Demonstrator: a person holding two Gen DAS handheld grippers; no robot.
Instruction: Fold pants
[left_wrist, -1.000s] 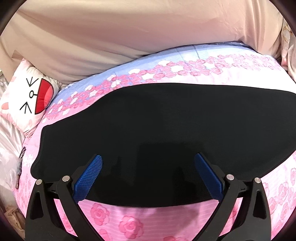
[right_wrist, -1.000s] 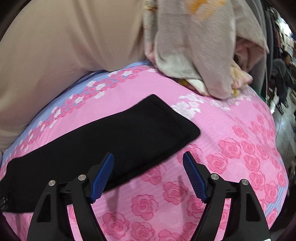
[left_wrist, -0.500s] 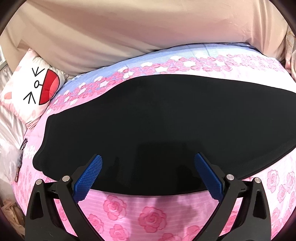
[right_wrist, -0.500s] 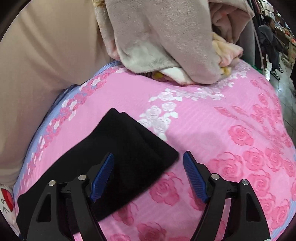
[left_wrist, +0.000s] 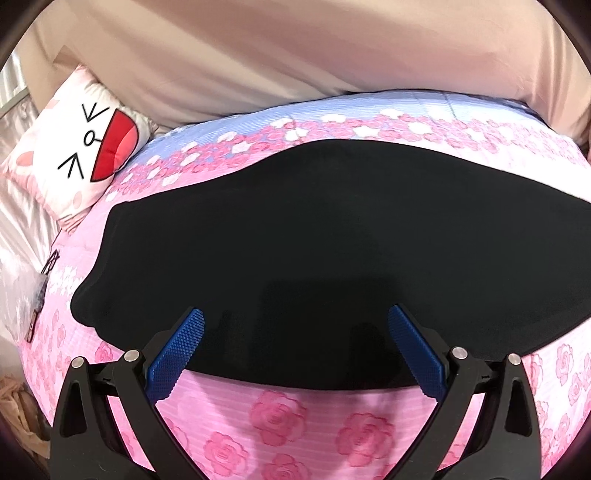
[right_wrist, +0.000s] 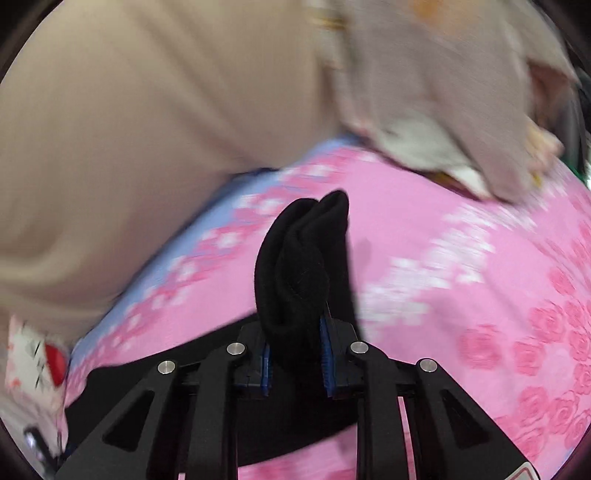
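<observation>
1. Right gripper (right_wrist: 295, 354) is pinching a bunched end of the black pants (right_wrist: 299, 266), which stands up toward 12 o'clock.
2. Left gripper (left_wrist: 295, 325) is spread wide above the near edge of the pants (left_wrist: 295, 240).
3. These lie flat on the pink rose bedsheet (left_wrist: 280, 417); a cat pillow (left_wrist: 77, 147) sits at 10 o'clock.

So the bed (left_wrist: 332, 417) is wearing a pink rose-print cover with a pale blue strip running along its far edge. Black pants (left_wrist: 314, 258) are lying flat across the middle of it, though over at the right end a bunch of the fabric (right_wrist: 299, 266) is standing up off the cover. A cat-face pillow (left_wrist: 77, 147) is sitting at the far left corner. A pile of beige blankets (right_wrist: 443, 103) is resting on the far right corner, kinda blurry.
</observation>
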